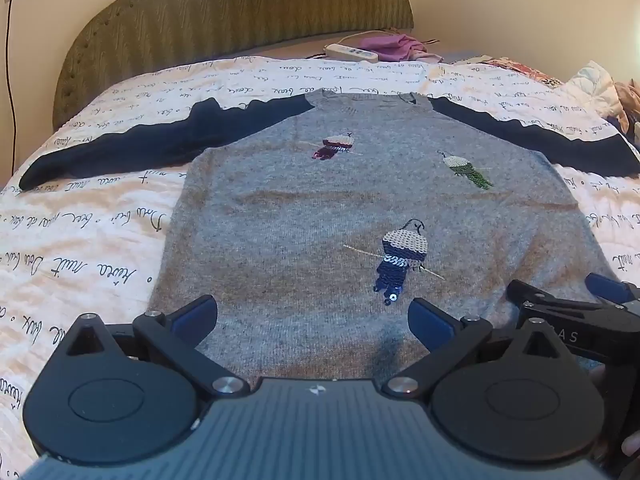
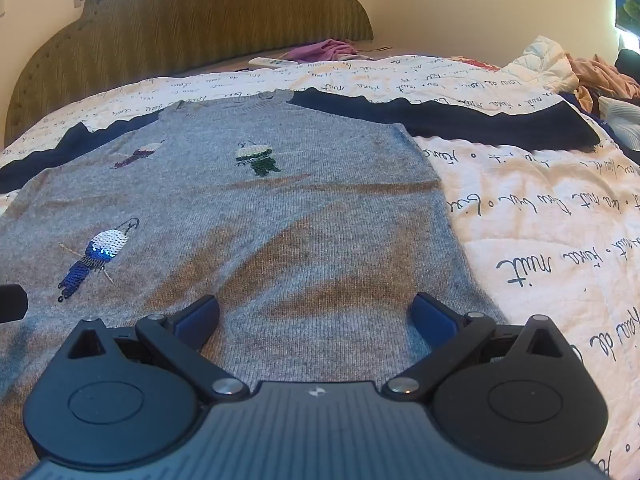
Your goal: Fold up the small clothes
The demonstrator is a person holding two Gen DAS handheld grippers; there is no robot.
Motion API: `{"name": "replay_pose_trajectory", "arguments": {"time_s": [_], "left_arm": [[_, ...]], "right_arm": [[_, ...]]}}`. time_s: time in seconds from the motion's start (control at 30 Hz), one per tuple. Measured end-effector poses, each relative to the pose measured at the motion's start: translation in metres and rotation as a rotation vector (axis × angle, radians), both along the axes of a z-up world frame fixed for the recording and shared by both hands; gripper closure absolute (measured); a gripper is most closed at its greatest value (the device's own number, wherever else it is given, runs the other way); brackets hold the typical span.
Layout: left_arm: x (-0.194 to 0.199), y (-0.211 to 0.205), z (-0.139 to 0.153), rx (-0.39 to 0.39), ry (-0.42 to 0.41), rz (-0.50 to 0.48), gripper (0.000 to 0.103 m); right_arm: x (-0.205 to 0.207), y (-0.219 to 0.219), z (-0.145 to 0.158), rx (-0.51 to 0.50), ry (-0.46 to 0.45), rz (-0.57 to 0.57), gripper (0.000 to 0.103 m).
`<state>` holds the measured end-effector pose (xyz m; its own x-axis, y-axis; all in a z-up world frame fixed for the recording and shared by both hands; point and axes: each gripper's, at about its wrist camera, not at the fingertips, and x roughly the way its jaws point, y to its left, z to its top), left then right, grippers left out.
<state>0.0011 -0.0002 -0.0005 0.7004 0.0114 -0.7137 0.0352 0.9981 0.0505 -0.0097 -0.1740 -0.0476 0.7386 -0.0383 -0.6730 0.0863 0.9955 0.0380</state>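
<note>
A small grey knit sweater (image 1: 304,208) (image 2: 280,216) with dark navy sleeves lies flat and spread out on the bed, neck toward the headboard. Three sequin bird patches decorate its front. Both sleeves (image 1: 120,148) (image 2: 460,120) stretch out sideways. My left gripper (image 1: 314,320) hovers open over the sweater's lower hem, nothing between its fingers. My right gripper (image 2: 316,318) is also open above the hem, toward the sweater's right side. The right gripper (image 1: 560,312) shows at the right edge of the left wrist view.
The bed cover (image 1: 80,240) (image 2: 540,220) is white with black script writing. An olive padded headboard (image 1: 224,12) stands at the back. A white power strip (image 1: 350,52) and pink cloth (image 1: 396,48) lie near it. Piled clothes (image 2: 592,76) sit at the far right.
</note>
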Motion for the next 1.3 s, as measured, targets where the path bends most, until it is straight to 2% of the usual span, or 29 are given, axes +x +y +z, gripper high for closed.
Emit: {"name": "replay_pose_trajectory", "arguments": {"time_s": [0.27, 0.57, 0.67, 0.8, 0.97, 1.2, 1.3], "left_arm": [[0.003, 0.006, -0.001, -0.013, 0.013, 0.015, 0.0], [0.004, 0.005, -0.011, -0.04, 0.071, -0.011, 0.0], [0.002, 0.005, -0.012, -0.035, 0.051, -0.011, 0.0], [-0.005, 0.005, -0.01, -0.052, -0.027, -0.003, 0.001], [0.003, 0.0, -0.017, -0.054, 0.035, -0.063, 0.001], [0.007, -0.013, -0.021, 0.001, 0.023, -0.131, 0.001], [0.015, -0.012, -0.023, -0.02, 0.069, -0.141, 0.0]], "right_arm": [[0.0, 0.0, 0.0, -0.001, -0.001, 0.0, 0.0], [0.0, 0.0, 0.0, 0.0, -0.002, 0.0, 0.0], [0.0, 0.0, 0.0, 0.0, -0.002, 0.0, 0.0], [0.0, 0.0, 0.0, 0.001, -0.002, 0.0, 0.0], [0.0, 0.0, 0.0, 0.001, -0.002, 0.0, 0.0], [0.001, 0.0, -0.001, 0.0, 0.0, 0.001, 0.0], [0.002, 0.0, 0.0, -0.001, 0.004, 0.002, 0.0]]}}
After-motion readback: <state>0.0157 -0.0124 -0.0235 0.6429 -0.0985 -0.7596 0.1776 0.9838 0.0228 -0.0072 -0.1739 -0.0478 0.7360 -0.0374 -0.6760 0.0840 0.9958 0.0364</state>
